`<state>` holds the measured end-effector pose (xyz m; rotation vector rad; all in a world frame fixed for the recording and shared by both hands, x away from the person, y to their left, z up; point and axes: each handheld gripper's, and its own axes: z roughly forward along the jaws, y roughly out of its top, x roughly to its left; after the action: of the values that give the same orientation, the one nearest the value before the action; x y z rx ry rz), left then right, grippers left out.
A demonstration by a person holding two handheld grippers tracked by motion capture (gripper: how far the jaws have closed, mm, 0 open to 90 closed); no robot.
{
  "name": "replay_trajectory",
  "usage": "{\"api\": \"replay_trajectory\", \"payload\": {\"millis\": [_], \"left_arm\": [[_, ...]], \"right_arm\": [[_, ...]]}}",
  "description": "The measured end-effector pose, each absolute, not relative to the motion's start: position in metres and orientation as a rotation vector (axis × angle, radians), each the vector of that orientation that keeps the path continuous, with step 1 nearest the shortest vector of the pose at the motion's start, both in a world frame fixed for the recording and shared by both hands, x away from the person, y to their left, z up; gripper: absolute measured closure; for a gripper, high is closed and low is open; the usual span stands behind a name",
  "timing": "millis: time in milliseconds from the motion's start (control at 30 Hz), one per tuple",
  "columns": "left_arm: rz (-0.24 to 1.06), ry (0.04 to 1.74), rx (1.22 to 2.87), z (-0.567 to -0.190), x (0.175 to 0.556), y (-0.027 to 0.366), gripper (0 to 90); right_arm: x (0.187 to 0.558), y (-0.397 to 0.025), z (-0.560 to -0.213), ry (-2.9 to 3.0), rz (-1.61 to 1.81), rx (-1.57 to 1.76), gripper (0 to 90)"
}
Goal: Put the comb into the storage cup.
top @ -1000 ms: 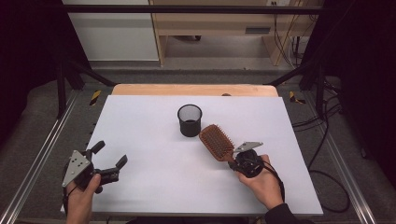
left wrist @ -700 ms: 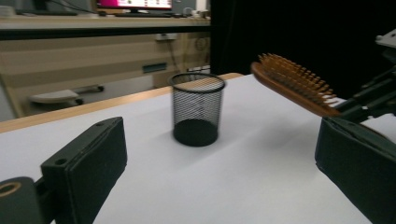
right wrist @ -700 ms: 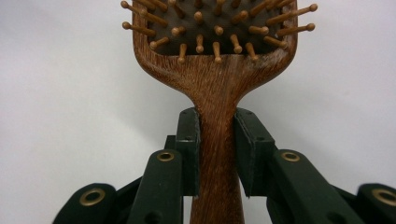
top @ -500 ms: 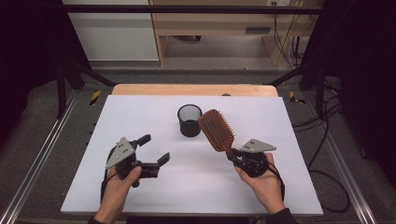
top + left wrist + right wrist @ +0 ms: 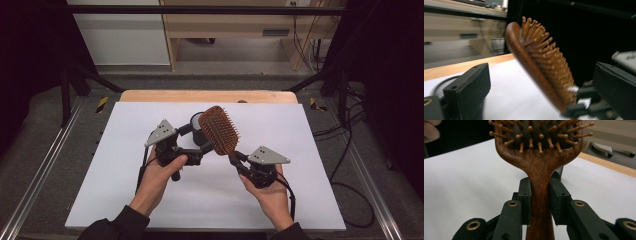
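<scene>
A brown wooden hairbrush (image 5: 219,129) is held up over the table, its head tilted toward the left and its bristles facing the camera. My right gripper (image 5: 235,159) is shut on its handle (image 5: 541,202), the jaws pressing both sides. My left gripper (image 5: 197,139) is open just left of the brush, one jaw on each side of the lower head. In the left gripper view the brush (image 5: 536,67) stands between the spread jaws without touching them. A black mesh cup (image 5: 195,126) stands behind, partly hidden by the brush and the left gripper.
The white table top (image 5: 125,190) has a wooden strip (image 5: 150,96) along its far edge. Metal rails (image 5: 40,175) run down both sides. Cables (image 5: 350,150) trail on the floor at the right. A cabinet (image 5: 120,35) stands far back.
My left gripper has travelled from the table's left front to the middle, up to the brush. My right gripper has lifted the brush and swung its head left, in front of the cup.
</scene>
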<state>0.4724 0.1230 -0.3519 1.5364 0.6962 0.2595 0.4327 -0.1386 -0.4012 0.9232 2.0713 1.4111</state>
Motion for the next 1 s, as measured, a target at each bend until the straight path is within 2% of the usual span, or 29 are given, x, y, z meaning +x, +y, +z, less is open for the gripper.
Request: {"api": "replay_trajectory", "payload": {"millis": [200,633,1000], "left_arm": [[0.19,0.748,1.514,-0.357,0.482,0.115,4.6],[0.138,0.8,1.475,-0.356,0.49,0.117,12.3],[0.118,0.84,1.493,-0.358,0.492,0.112,30.1]], "right_arm": [[0.429,-0.134,-0.402,2.073,1.428,0.9,73.1],[0.427,-0.127,-0.411,2.064,1.43,0.899,73.0],[0.426,-0.123,-0.416,2.087,1.417,0.886,73.0]]}}
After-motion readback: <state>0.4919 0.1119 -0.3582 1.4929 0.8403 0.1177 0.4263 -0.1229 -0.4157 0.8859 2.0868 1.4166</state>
